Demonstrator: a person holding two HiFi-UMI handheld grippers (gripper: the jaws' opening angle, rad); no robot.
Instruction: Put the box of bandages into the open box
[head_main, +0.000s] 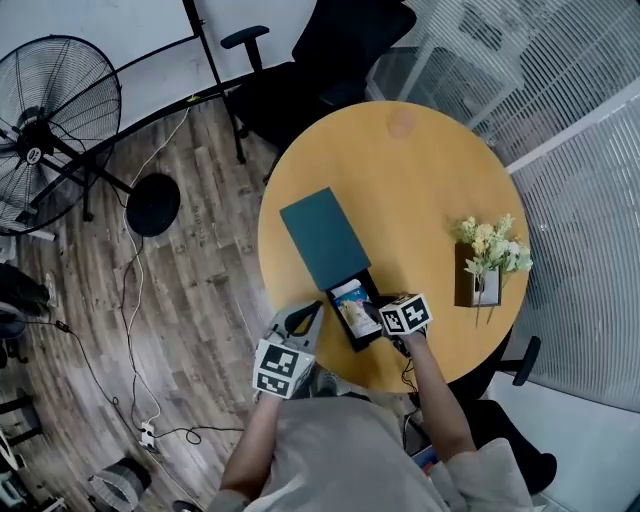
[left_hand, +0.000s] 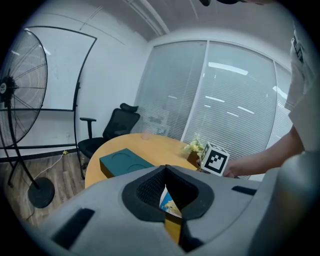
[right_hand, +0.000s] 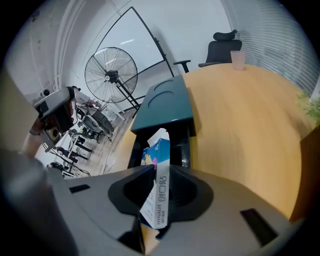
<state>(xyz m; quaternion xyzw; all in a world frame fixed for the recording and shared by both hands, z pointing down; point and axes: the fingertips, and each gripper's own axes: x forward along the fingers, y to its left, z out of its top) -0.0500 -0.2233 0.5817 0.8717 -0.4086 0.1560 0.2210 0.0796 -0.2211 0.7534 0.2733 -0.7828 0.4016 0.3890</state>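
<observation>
Clamped firmly between the jaws of the right gripper (right_hand: 159, 171): the box of bandages (right_hand: 158, 186), blue and white, held on edge and tilted. Poised over the open box (head_main: 334, 314), a black tray near the front edge of the round wooden counter (head_main: 400, 170); impossible to tell whether touching the tray or just clear of it. Just beyond the tray, propped at its far end, a dark teal lid (head_main: 322, 238) with two round impressions on top.

Off the counter's near-left rim, the left gripper (head_main: 309, 314), jaws together tip to tip and gripping nothing. Through the slit below its tips in the left gripper view, a sliver of the bandage carton and of the yellow counter edge.

Farther right on the counter, well apart from the tray, a small wooden holder of pale flowers (head_main: 486, 262). At the far rim, a pink cup (right_hand: 238, 60). Beyond the counter, a black office chair (head_main: 300, 90) and a standing fan (head_main: 50, 110) on wood-plank flooring.
</observation>
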